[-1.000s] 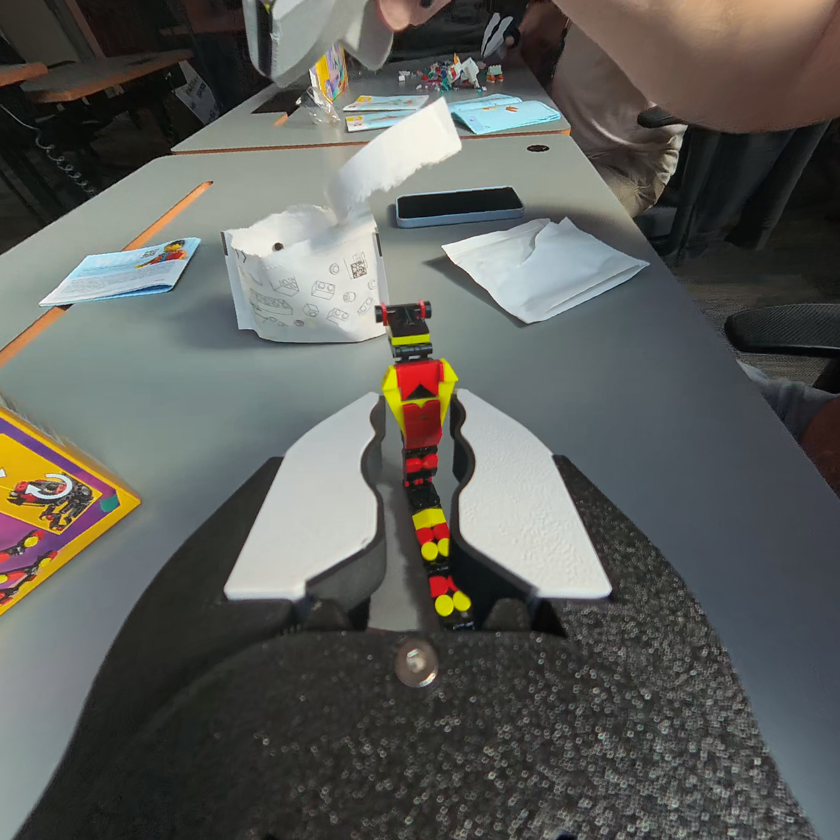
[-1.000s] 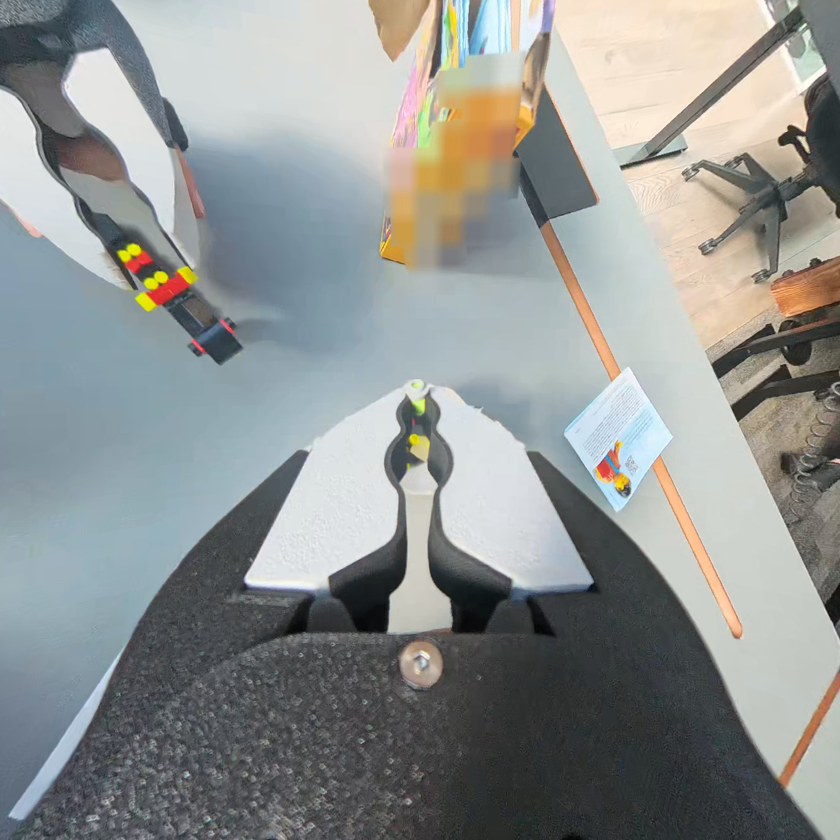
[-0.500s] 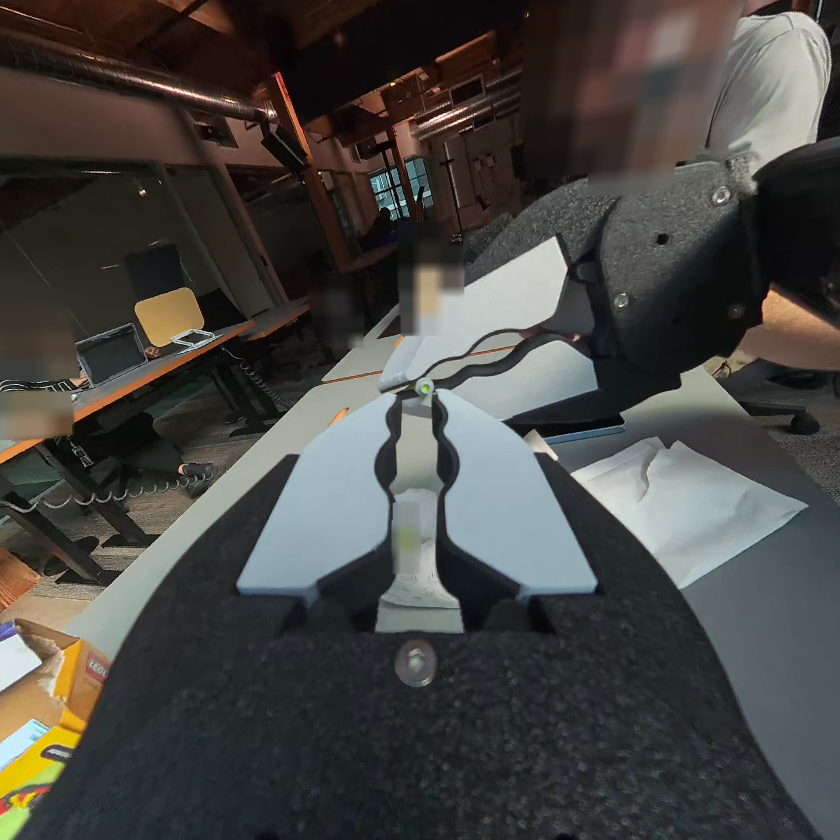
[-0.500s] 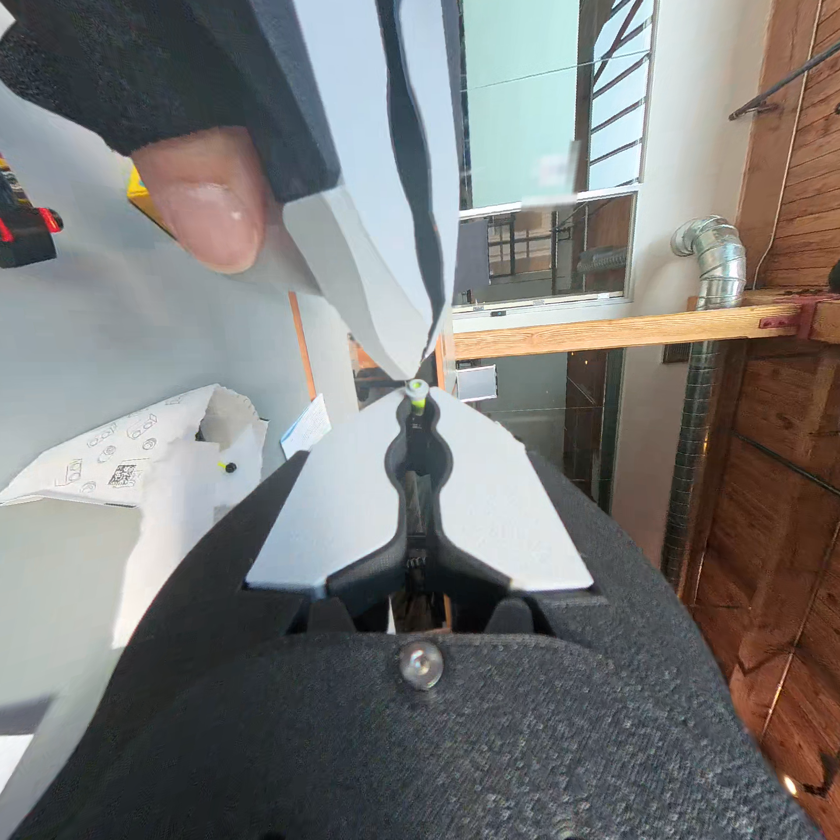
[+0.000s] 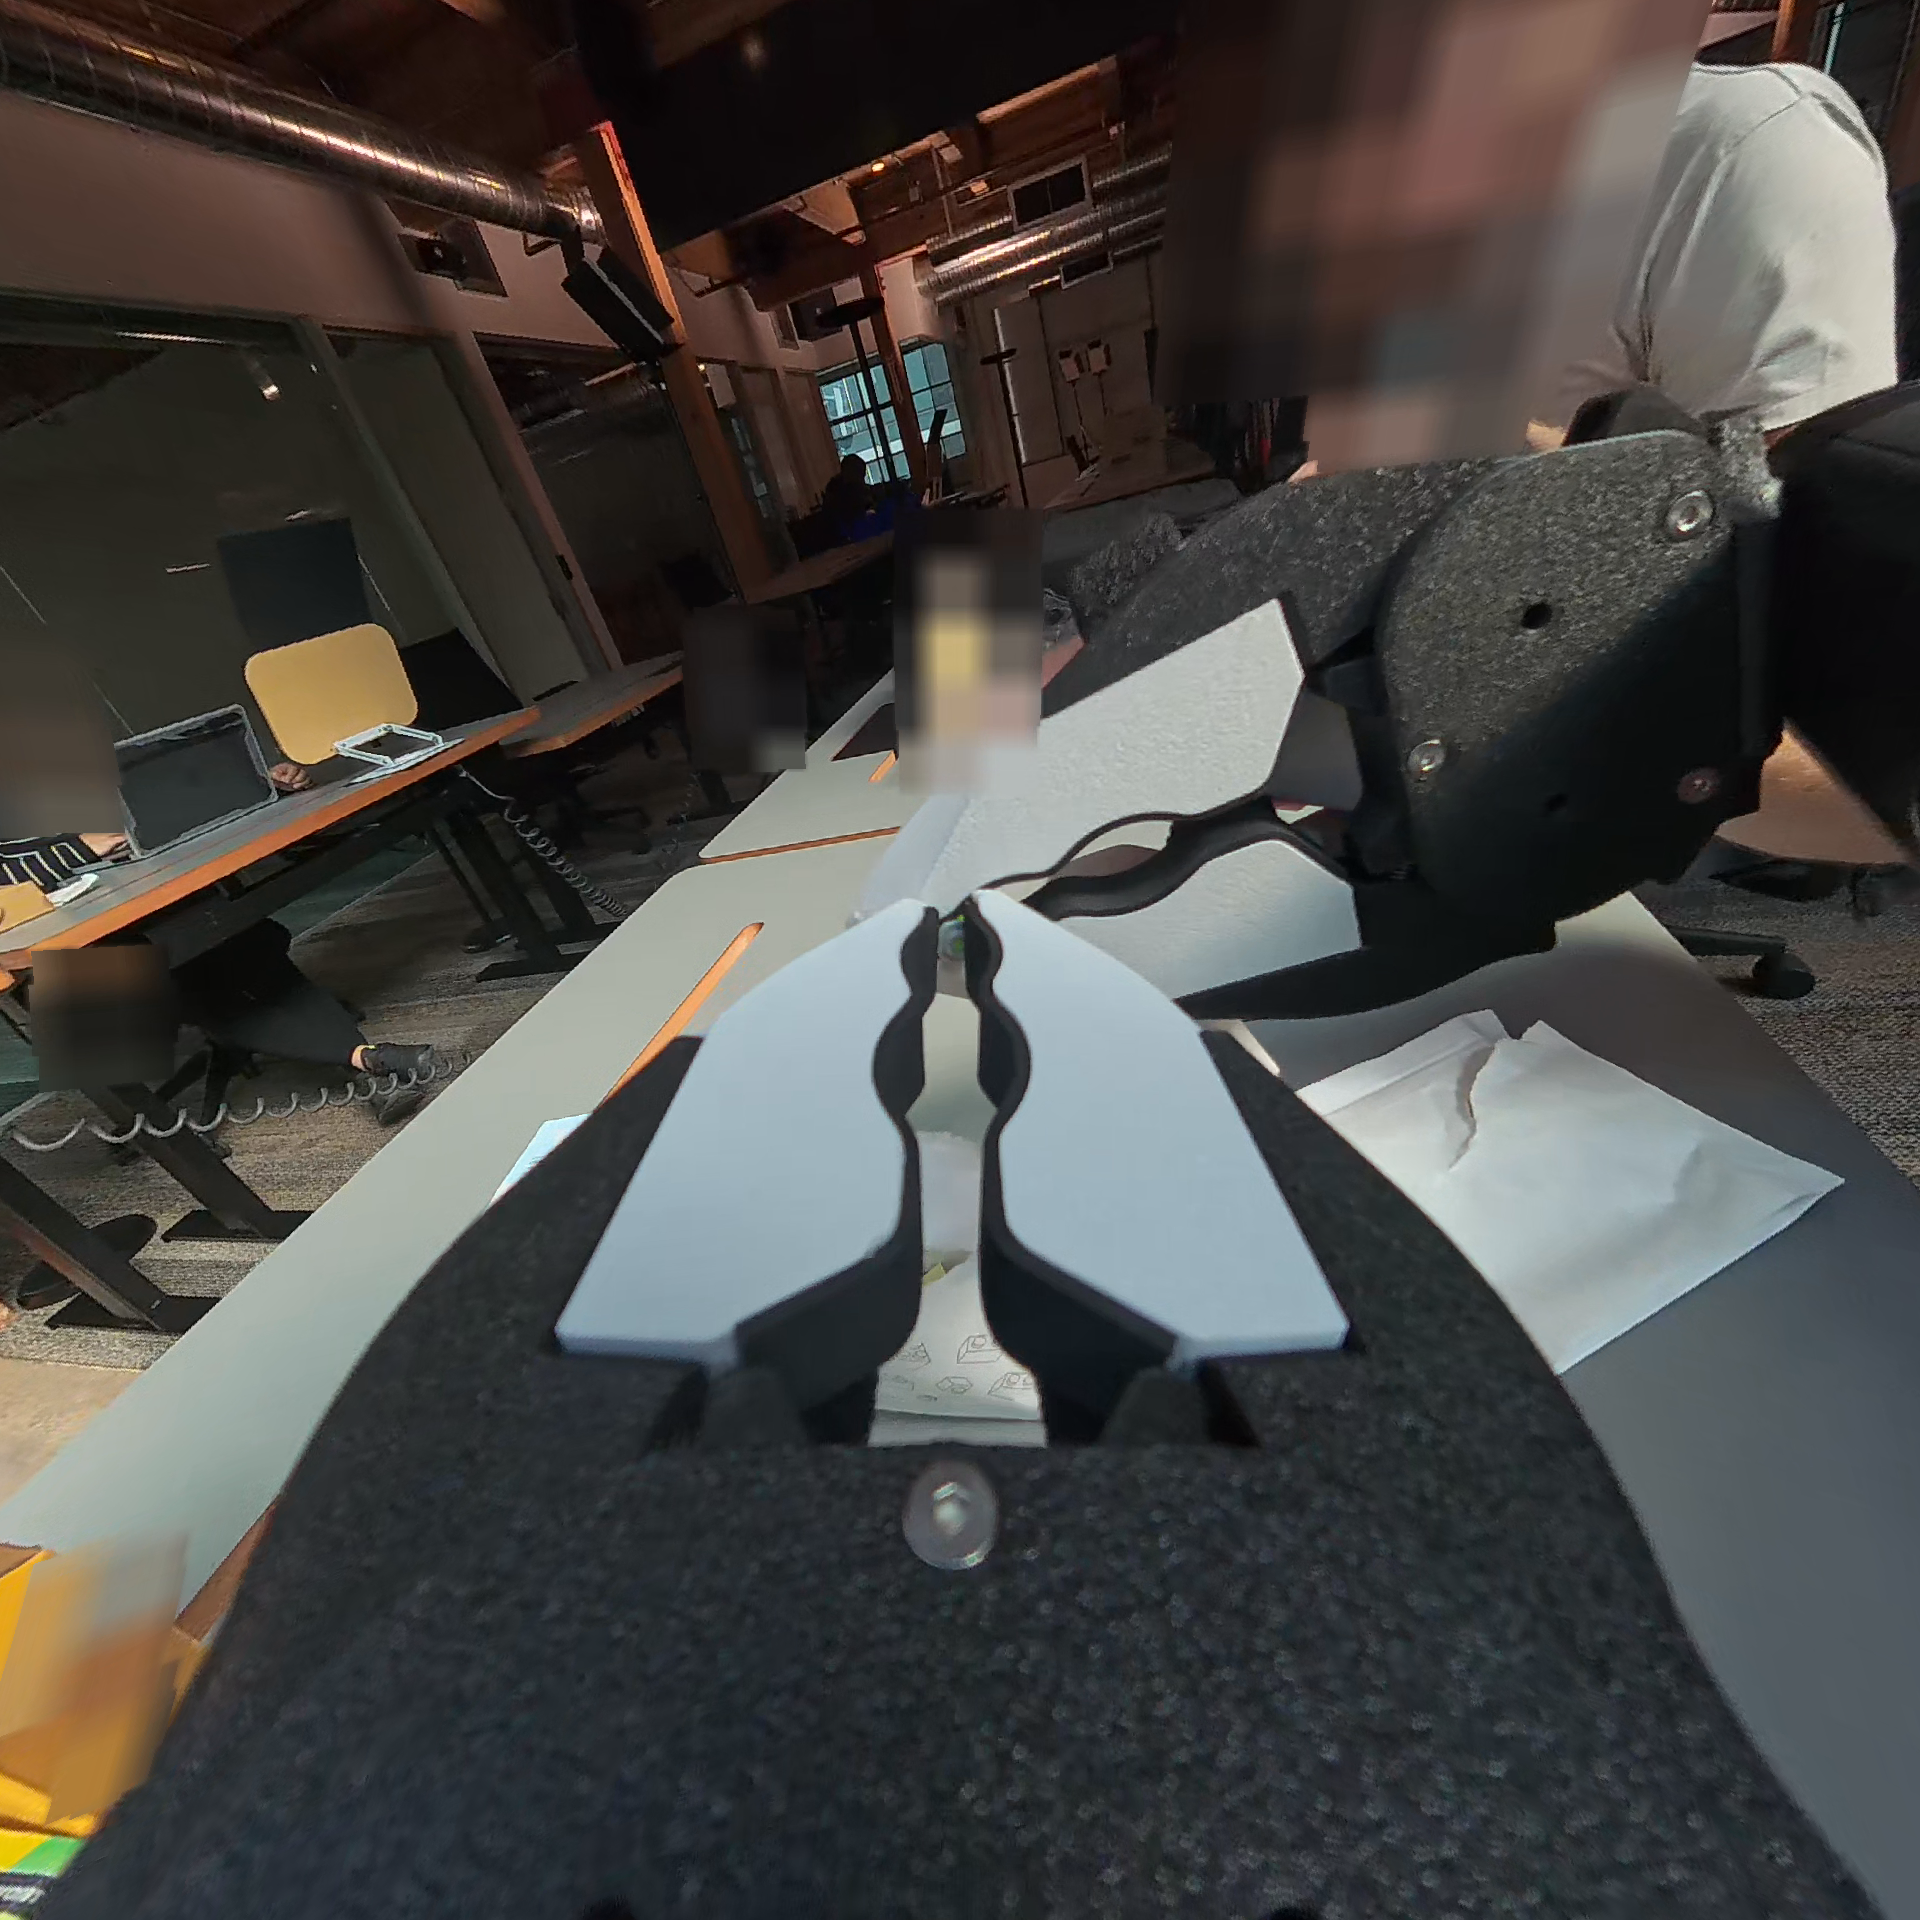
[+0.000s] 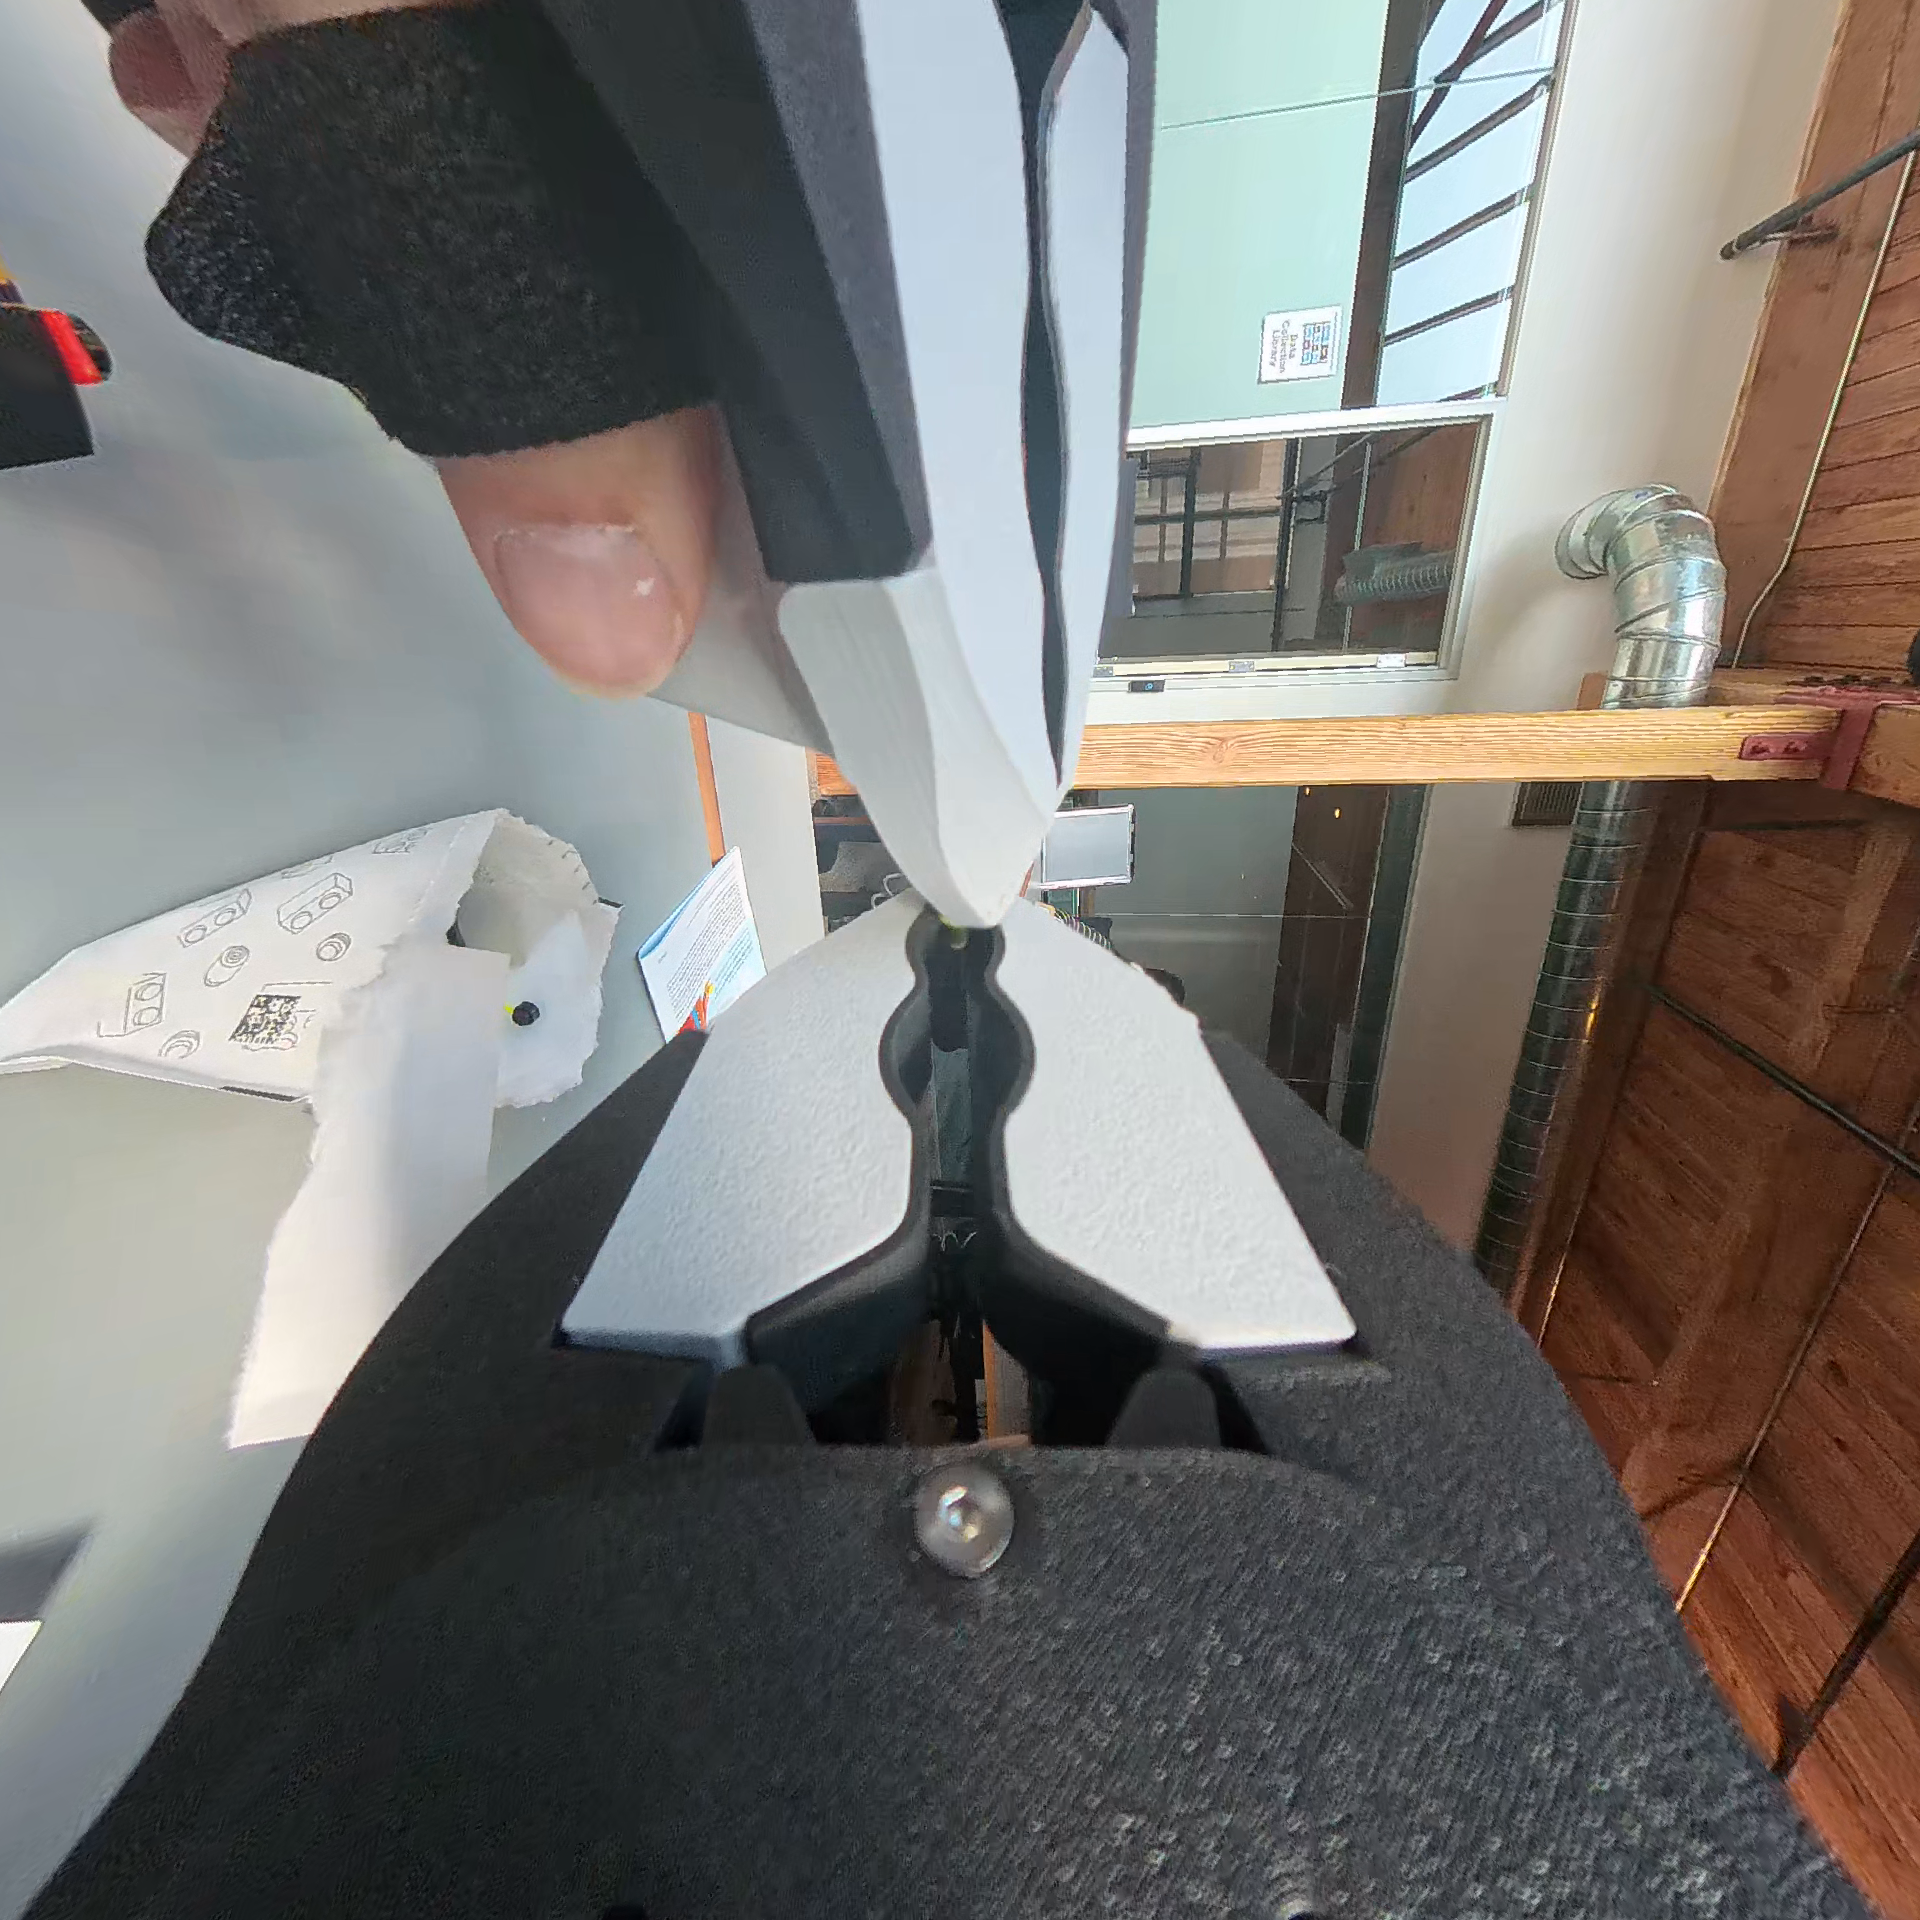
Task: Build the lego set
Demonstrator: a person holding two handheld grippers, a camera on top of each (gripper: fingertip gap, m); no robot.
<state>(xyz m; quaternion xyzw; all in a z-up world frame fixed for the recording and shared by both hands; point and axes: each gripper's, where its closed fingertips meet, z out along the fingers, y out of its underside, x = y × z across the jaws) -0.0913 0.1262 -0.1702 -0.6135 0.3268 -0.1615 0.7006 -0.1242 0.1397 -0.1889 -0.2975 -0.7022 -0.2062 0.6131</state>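
Note:
My two grippers meet tip to tip above the grey table (image 5: 416,1195). My right gripper (image 6: 961,928) is shut on a small lime-green piece (image 6: 954,936), which sticks out at its tips. My left gripper (image 5: 951,914) is closed down to a thin gap around the same piece (image 5: 950,941). In the right wrist view the left gripper (image 6: 987,904) comes down from above, with a person's thumb (image 6: 592,582) on it. In the left wrist view the right gripper (image 5: 966,883) reaches in from the right. The black, red and yellow lego model (image 6: 42,384) lies on the table, mostly cut off.
A torn white paper bag (image 6: 260,987) with printed bricks lies open, a tiny black and lime piece (image 6: 525,1010) at its mouth. A blue booklet (image 6: 707,956) lies beyond it. A flat white bag (image 5: 1558,1174) lies on the right, a yellow box (image 5: 62,1714) at the near left. Both grippers' tips are close together, under 4 cm apart.
The left gripper let go of the lego model, lifted and turned to meet the right gripper. Over the last half second its fingers have narrowed around the lime-green piece.

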